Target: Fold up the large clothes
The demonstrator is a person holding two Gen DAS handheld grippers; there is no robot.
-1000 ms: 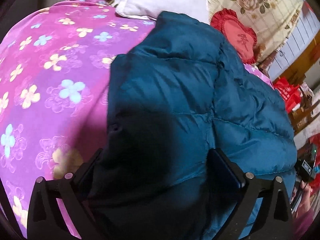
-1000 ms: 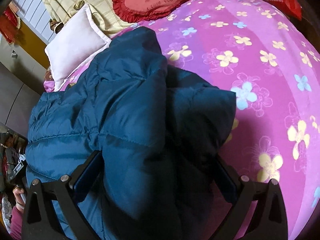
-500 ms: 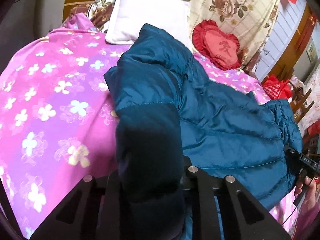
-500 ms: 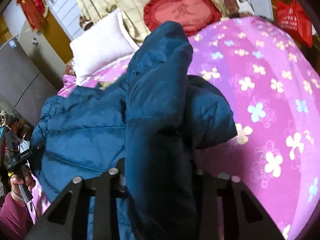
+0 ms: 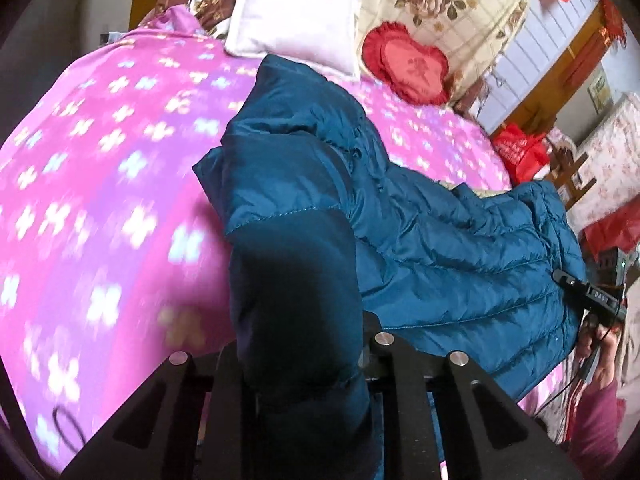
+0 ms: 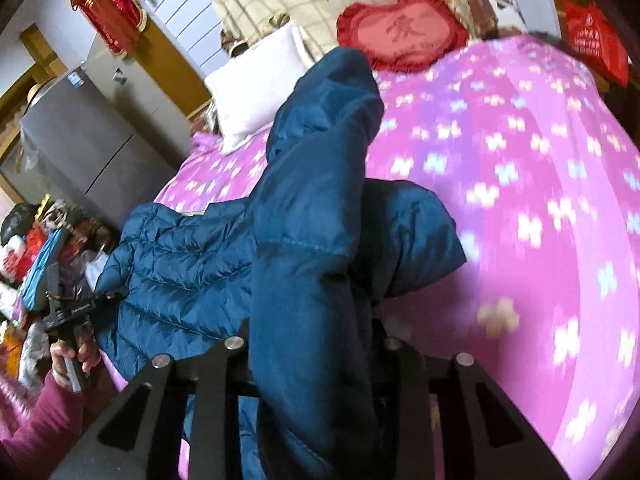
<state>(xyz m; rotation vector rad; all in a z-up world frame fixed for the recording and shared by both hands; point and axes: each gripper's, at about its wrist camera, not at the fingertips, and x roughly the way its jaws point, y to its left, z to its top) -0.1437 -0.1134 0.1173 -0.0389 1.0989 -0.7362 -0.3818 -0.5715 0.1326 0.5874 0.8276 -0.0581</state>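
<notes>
A large teal quilted puffer jacket [image 5: 440, 240] lies on a pink flowered bedspread [image 5: 100, 180]. My left gripper [image 5: 298, 344] is shut on one end of the jacket and lifts it off the bed. My right gripper [image 6: 310, 340] is shut on the other end of the same jacket [image 6: 308, 208] and holds it raised too. The fabric hangs in a thick fold over each gripper and hides the fingertips. The rest of the jacket trails down onto the bedspread [image 6: 520, 200].
A white pillow [image 5: 296, 20] and a red heart cushion [image 5: 404, 64] lie at the head of the bed. A grey cabinet [image 6: 80, 140] stands beside the bed. Red bags [image 5: 520, 152] and clutter [image 6: 36, 240] sit at the bedside.
Both grippers have closed on the jacket and lifted it; they were open over it a second ago. Both views have pulled back and show more of the bed.
</notes>
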